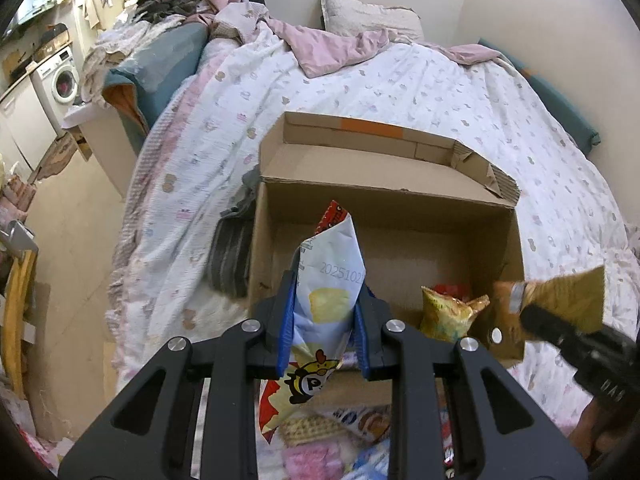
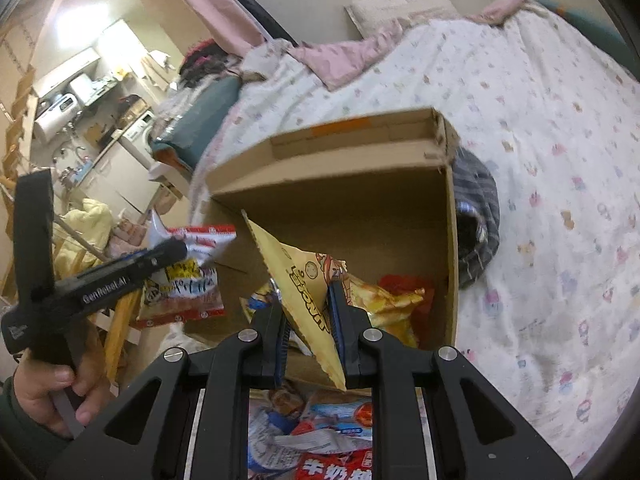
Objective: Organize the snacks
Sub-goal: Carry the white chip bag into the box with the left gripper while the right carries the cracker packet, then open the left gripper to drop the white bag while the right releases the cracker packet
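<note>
1. The left gripper (image 1: pixel 326 312), at lower centre of the left wrist view, pinched a white and blue snack bag (image 1: pixel 330 280) between its blue pads; the bag stood upright, its top reaching over the near wall of the cardboard box (image 1: pixel 384 204).
2. The right gripper (image 2: pixel 308 320), at lower centre of the right wrist view, was pressed onto a tan snack bag (image 2: pixel 298 280), which tilted up to the left over the box's near edge.
3. The open cardboard box sat on the patterned bedspread (image 1: pixel 400 84) in mid frame, its far flap folded back.
4. Inside the box, at its lower right in the left wrist view, lay a yellow crinkled packet (image 1: pixel 448 312) with a red packet (image 1: pixel 452 289) just behind it.
5. More snack packets (image 2: pixel 320 440) lay in a heap at the bottom of both views, beneath the grippers and in front of the box.
6. A dark striped cloth (image 1: pixel 232 252) lay touching the box's left wall in the left wrist view.
7. At lower left of the right wrist view a hand (image 2: pixel 52 392) gripped the left gripper's handle.
</note>
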